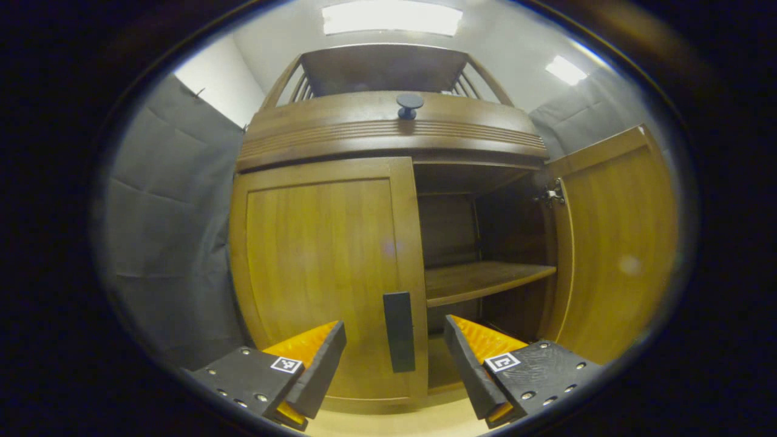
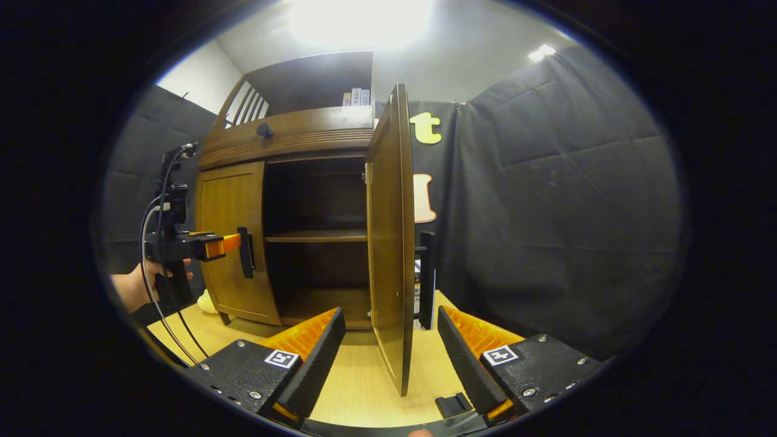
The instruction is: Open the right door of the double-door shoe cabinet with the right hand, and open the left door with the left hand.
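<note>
- Left gripper (image 1: 394, 358): fingers spread wide, nothing held, the left door's handle (image 1: 399, 331) standing between them, untouched.
- Right gripper (image 2: 391, 346): fingers wide apart, either side of the right door's (image 2: 388, 243) free edge, no contact.
- Left door (image 1: 322, 273) shut; right door swung fully out.
- Shoe cabinet (image 2: 291, 139) stands on a pale wood floor (image 2: 364, 388), dark cloth wall (image 2: 546, 212) behind.

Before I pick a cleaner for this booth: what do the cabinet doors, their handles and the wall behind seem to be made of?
The left door and right door look like wood or wood veneer with a satin varnish: vertical grain and a soft sheen show. The left door's handle is a dark, matte flat bar, plastic or painted metal; I cannot tell which. The wall looks like dark quilted fabric, with stitched seams and folds.
</note>
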`<action>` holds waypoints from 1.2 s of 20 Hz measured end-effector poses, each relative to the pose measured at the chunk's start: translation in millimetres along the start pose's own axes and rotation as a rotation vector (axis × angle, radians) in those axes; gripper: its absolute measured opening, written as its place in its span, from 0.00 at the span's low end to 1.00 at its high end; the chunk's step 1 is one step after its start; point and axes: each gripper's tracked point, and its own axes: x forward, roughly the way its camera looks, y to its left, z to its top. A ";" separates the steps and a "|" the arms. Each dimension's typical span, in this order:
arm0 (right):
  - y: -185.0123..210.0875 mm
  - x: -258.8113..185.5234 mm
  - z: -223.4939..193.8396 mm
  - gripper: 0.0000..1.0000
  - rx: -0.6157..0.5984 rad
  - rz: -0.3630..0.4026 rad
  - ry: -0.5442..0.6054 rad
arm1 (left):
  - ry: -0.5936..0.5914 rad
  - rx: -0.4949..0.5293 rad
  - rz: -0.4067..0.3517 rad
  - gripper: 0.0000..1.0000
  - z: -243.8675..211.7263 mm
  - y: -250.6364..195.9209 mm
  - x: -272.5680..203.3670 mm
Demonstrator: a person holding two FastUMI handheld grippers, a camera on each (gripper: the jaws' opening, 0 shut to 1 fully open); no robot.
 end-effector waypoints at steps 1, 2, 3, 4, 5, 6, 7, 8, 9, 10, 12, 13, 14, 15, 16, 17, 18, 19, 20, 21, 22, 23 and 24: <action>-3.2 0.2 -3.1 0.94 -0.003 -0.002 0.008 | 0.013 -0.024 -0.006 0.93 -7.3 -1.9 1.5; -3.3 -0.5 -5.0 0.94 0.001 -0.005 0.015 | 0.025 -0.044 0.000 0.93 -13.7 0.7 3.4; -4.4 0.0 -6.6 0.94 0.008 -0.008 0.021 | 0.031 -0.059 0.005 0.93 -17.3 1.4 6.8; -5.7 1.5 -7.8 0.94 0.014 -0.010 0.025 | 0.038 -0.065 0.005 0.99 -20.6 1.1 9.8; -7.7 4.3 -9.0 0.94 0.017 -0.008 0.028 | 0.040 -0.068 -0.009 0.99 -23.1 -1.3 15.3; -9.3 5.1 -9.5 0.94 0.016 -0.008 0.028 | 0.043 -0.069 -0.020 0.98 -26.9 -5.3 21.4; -10.4 6.4 -9.5 0.94 0.016 -0.008 0.029 | 0.047 -0.067 -0.017 0.92 -28.3 -7.6 25.6; -12.4 7.9 -8.6 0.94 0.016 -0.009 0.031 | 0.051 -0.064 -0.010 0.86 -29.8 -10.1 31.8; -13.0 8.6 -9.5 0.94 0.020 -0.011 0.031 | 0.059 -0.061 -0.005 0.86 -31.5 -11.1 37.0; -13.2 9.5 -8.2 0.94 0.025 -0.012 0.028 | 0.064 -0.050 0.023 0.86 -35.2 -3.1 35.7; -12.4 8.1 -7.4 0.94 0.030 -0.006 0.025 | 0.077 -0.049 0.031 0.53 -39.6 -0.7 39.4; -11.6 8.8 -6.5 0.94 0.027 -0.004 0.023 | 0.088 -0.047 0.029 0.30 -41.7 -1.8 42.2; -11.7 8.5 -5.7 0.94 0.024 -0.003 0.022 | 0.095 -0.041 0.029 0.30 -41.9 -3.8 44.0; -11.8 7.5 -5.1 0.94 0.023 -0.003 0.020 | 0.094 -0.054 0.039 0.29 -37.6 -4.5 37.3; -11.4 7.0 -3.3 0.94 0.026 -0.003 0.015 | 0.096 -0.044 0.045 0.29 -43.4 -4.6 44.6; -10.8 7.4 -2.0 0.94 0.032 -0.003 0.011 | 0.108 -0.040 0.048 0.29 -45.0 -3.9 43.9; -9.9 7.3 -0.3 0.94 0.038 -0.002 0.008 | 0.112 -0.043 0.049 0.28 -44.7 -3.9 42.1; -9.3 6.7 0.1 0.94 0.043 0.000 0.004 | 0.123 -0.047 0.046 0.28 -45.6 -4.5 39.8; -8.0 5.9 0.2 0.94 0.046 0.001 0.003 | 0.124 -0.054 0.041 0.23 -44.8 -4.2 35.7; -6.1 5.9 -0.1 0.94 0.051 0.003 0.003 | 0.127 -0.059 0.034 0.19 -44.7 -4.9 30.6; -4.2 5.2 -0.4 0.94 0.057 0.008 0.004 | 0.126 -0.064 0.029 0.14 -43.3 -5.0 25.5; -1.9 3.4 -0.5 0.94 0.062 0.012 0.002 | 0.127 -0.065 0.024 0.14 -42.7 -4.1 20.2; 0.4 2.6 -0.5 0.94 0.067 0.016 0.001 | 0.126 -0.067 0.021 0.14 -41.0 -4.0 16.7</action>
